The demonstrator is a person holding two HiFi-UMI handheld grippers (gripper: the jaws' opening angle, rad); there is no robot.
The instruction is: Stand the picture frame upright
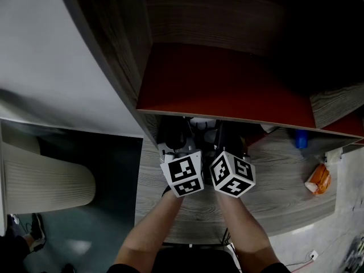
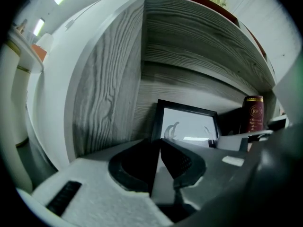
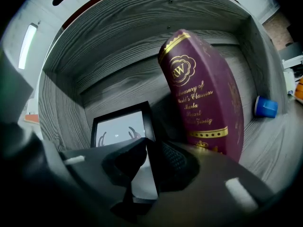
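Picture frame (image 2: pixel 189 124), black-edged, stands close to vertical in the wood-grain alcove under the red shelf (image 1: pixel 227 90), near the back wall. The left hand-held gripper (image 2: pixel 157 150) is clamped on its left edge, and the right hand-held gripper (image 3: pixel 147 148) on its right edge. The raising looks done. What seems left is settling the frame on the desk (image 1: pixel 278 192) and letting go; whether it would stand unsupported cannot be told. A maroon book (image 3: pixel 203 93) leans just beside the frame's right side, crowding that hand-held gripper's way out. A blue cup (image 3: pixel 265 107) and an orange packet (image 1: pixel 318 180) sit well clear.
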